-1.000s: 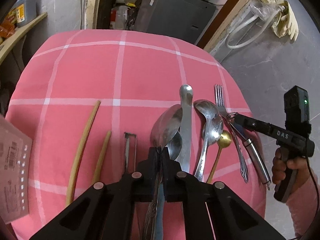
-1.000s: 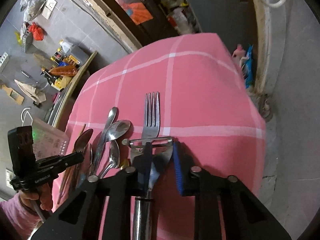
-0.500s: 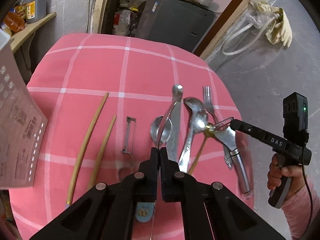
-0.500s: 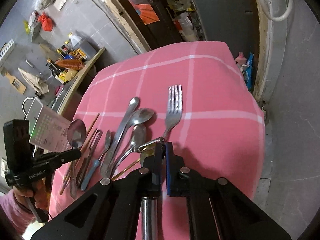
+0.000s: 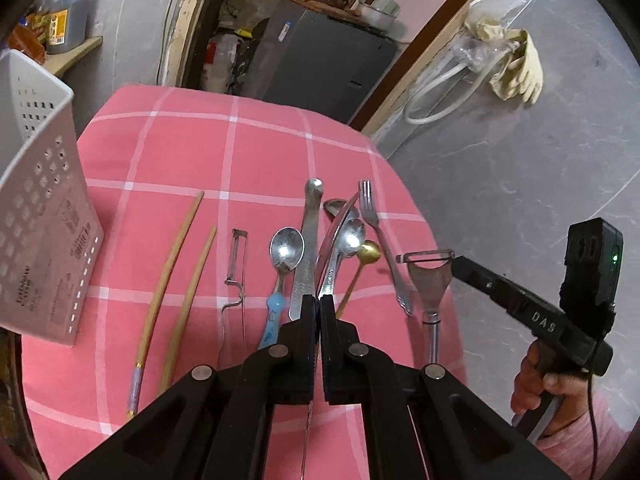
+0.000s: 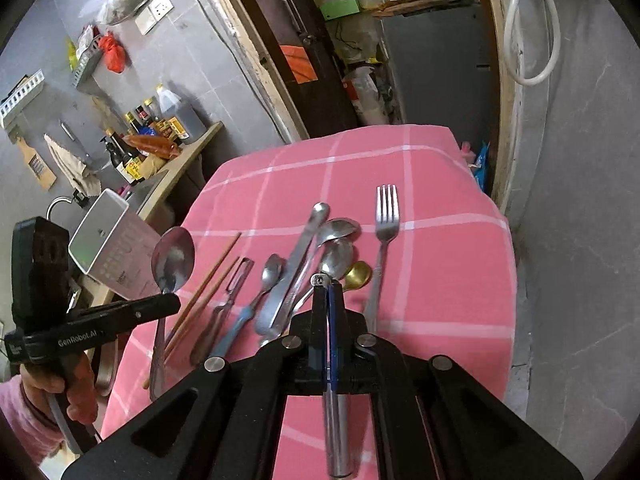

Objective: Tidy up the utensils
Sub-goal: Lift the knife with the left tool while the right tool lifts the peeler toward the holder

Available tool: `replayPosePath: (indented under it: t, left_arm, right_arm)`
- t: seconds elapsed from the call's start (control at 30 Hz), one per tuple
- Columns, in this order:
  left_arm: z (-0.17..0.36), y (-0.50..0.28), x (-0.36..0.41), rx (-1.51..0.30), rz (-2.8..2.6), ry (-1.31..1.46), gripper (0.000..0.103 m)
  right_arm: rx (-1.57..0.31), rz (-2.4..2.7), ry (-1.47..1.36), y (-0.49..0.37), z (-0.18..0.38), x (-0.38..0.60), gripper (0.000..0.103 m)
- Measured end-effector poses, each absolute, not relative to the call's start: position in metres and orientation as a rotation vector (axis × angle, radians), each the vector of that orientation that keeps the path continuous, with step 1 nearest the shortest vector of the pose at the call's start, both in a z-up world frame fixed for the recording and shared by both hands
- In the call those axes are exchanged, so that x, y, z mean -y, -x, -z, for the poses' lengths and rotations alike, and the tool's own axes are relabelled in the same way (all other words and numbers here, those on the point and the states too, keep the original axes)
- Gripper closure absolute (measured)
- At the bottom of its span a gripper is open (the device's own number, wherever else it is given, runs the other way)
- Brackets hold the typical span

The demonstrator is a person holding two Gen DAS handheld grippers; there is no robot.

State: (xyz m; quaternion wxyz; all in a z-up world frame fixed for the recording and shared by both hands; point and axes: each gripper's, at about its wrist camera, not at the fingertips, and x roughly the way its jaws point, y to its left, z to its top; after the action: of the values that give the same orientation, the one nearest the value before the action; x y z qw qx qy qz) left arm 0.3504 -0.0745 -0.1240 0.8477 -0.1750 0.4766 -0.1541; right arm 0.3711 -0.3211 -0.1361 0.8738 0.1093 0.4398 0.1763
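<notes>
While the left gripper (image 5: 319,304) clamps a large spoon (image 6: 173,259), we see it lifted above the tablecloth (image 5: 192,152). The right gripper (image 6: 327,286) pinches a metal peeler (image 5: 428,276).

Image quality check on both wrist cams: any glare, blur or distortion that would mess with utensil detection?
Left wrist view: heavy fisheye bending with dark vignetted corners; bright specular spots on the spoon bowls; the spoon held by the left hand-held gripper shows only edge-on. Right wrist view: same barrel distortion; the held spoon is sharp with mild glare; the peeler in the right hand-held gripper is foreshortened, slightly soft.
</notes>
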Motion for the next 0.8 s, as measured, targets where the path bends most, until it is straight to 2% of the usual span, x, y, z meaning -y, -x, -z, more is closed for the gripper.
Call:
replayPosePath:
  t: [0.23,0.37,0.57,0.8]
  left_arm:
    - [0.117,-0.338,0.065,-0.997,0.328,0.373,0.100]
    - [0.129,-0.337,0.063,-1.023,0.319,0.388,0.100]
    - [0.149,-0.340,0.064,-1.061,0.299,0.427,0.100]
    - [0.163,-0.334,0.063,-1.084,0.278,0.465,0.100]
  right_arm:
    - [-0.965,-0.370,-0.186,-0.366,0.140,0.307,0.102]
    - [-1.069,-0.384,-0.178,-0.381,0.163,0.297,0.102]
    - [-1.104,-0.436,-0.188,-0.388,0.169,0.293,0.101]
    - [-1.145,-0.429,-0.045,-0.387,0.177,0.274,0.097]
